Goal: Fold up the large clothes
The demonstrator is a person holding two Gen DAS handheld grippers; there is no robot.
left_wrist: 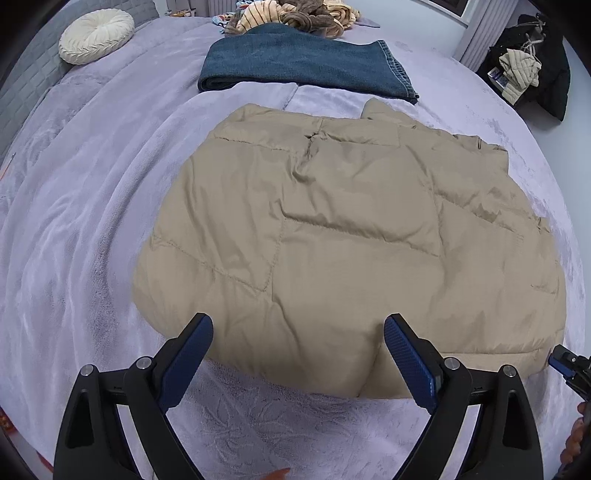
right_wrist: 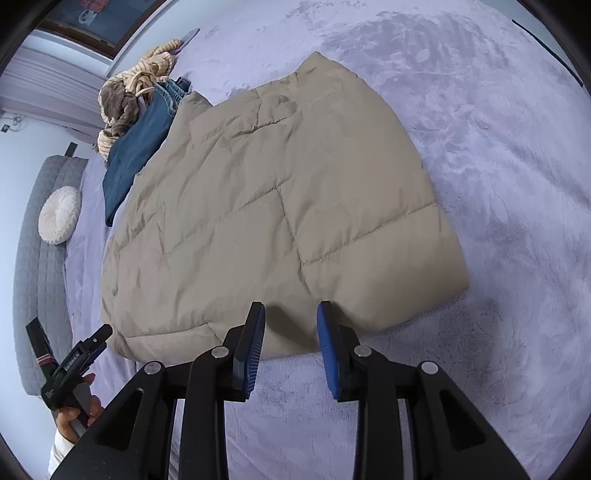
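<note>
Each hand-held gripper (right_wrist: 291, 321) — black frame, silver rivets, ribbed blue pads (right_wrist: 327, 347).

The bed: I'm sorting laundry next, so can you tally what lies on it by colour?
Beige: 1, the folded puffer jacket
Blue: 1, the folded jeans
White: 1, the round cushion
Brown and tan striped: 1 heap of tangled clothes; how many pieces it holds I cannot tell
Total: 4

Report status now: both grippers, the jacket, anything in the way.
Left hand-held gripper open, empty. Right hand-held gripper open, empty. Jacket folded on bed. Jeans behind, clear.
</note>
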